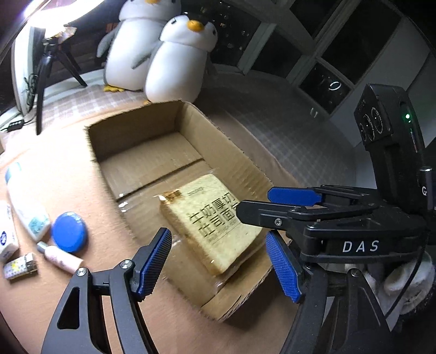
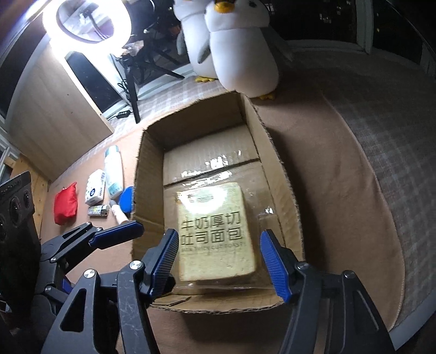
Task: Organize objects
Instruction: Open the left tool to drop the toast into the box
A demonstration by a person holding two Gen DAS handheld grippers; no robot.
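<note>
An open cardboard box (image 1: 141,128) (image 2: 275,174) sits on the brown cloth. A wrapped slab of toast bread (image 1: 215,220) (image 2: 215,231) with dark printed lettering lies flat at the box's near end. My left gripper (image 1: 216,237) hangs open over the bread, its blue pads either side of it and not touching. My right gripper (image 2: 219,237) is also open above the same bread, with its pads clear of the wrapper. Each gripper shows in the other's view: the right gripper (image 1: 253,203) at the right, the left gripper (image 2: 115,226) at the left.
Left of the box lie a white bottle (image 1: 26,201), a blue round tin (image 1: 69,231), a pink tube (image 1: 64,260), a tissue pack (image 2: 95,190), a small patterned pack (image 1: 20,265) and a red pouch (image 2: 65,203). Two plush penguins (image 1: 177,60) stand behind the box, beside a tripod (image 1: 46,76) with a ring light (image 2: 87,21).
</note>
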